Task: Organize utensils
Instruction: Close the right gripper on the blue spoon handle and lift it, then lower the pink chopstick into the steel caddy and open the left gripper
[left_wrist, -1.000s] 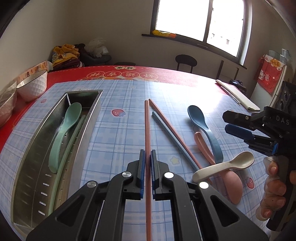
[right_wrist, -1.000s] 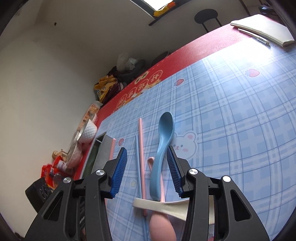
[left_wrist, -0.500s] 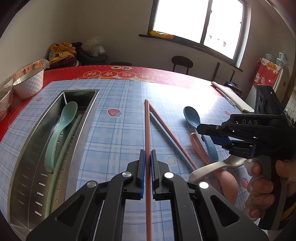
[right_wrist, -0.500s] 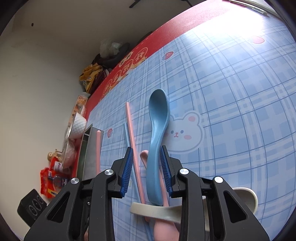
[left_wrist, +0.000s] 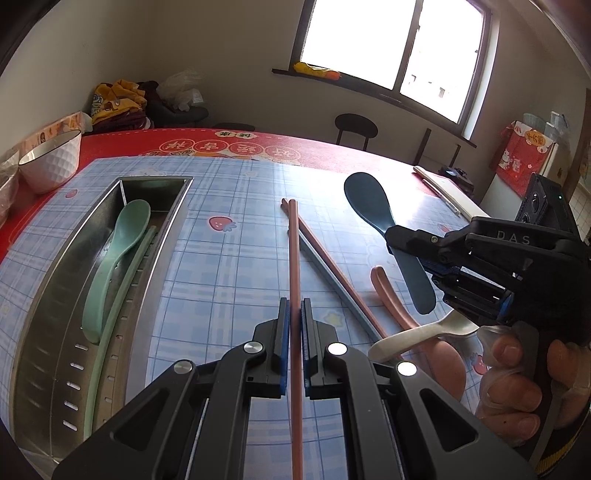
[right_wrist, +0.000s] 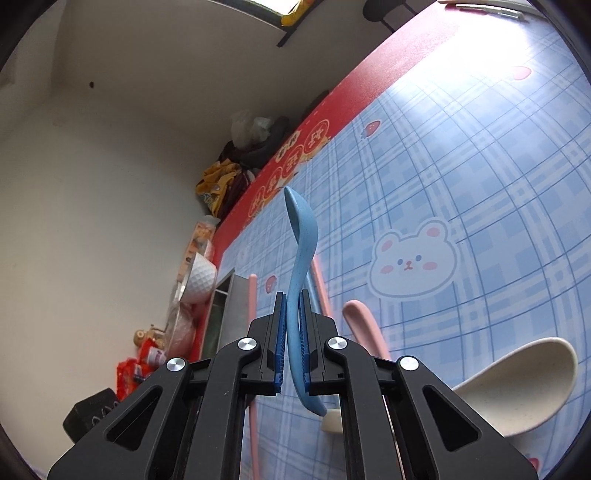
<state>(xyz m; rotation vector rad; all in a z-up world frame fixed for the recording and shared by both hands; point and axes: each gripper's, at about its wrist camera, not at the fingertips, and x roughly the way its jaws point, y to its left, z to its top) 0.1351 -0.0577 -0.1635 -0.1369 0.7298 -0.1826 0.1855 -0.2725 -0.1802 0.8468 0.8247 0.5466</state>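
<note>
Between the right gripper's (right_wrist: 291, 332) blue-padded fingers, the blue spoon (right_wrist: 301, 236) is clamped by the middle of its handle, turned on edge so the bowl points away from the camera and the handle's tail hangs below the grip. Seen from the left wrist, it is lifted off the checked worktop (left_wrist: 229, 273), above the pink spoon (left_wrist: 391, 295) and the cream spoon (left_wrist: 413, 332) that lie crossed beneath it. The left gripper (left_wrist: 295, 332) has its fingers pressed together on a pink chopstick (left_wrist: 294, 258), which runs straight out ahead, its far tip close to a second pink chopstick (left_wrist: 332, 266) and a grey-blue one (left_wrist: 332, 284) that lie on the cloth.

Both held pieces look like light, rigid moulded plastic with a smooth finish (likely slick against the pads). The spoon's curved handle gives little flat area, so a grip near mid-handle, as here, probably balances it best; nearer the tail, the bowl's weight could swing it down. The chopstick is thin and long, so it may pivot if bumped; holding it closer to its middle would steady it.

The steel tray (left_wrist: 48, 332) at the left already holds a green spoon (left_wrist: 118, 258) and a green chopstick (left_wrist: 125, 288).
</note>
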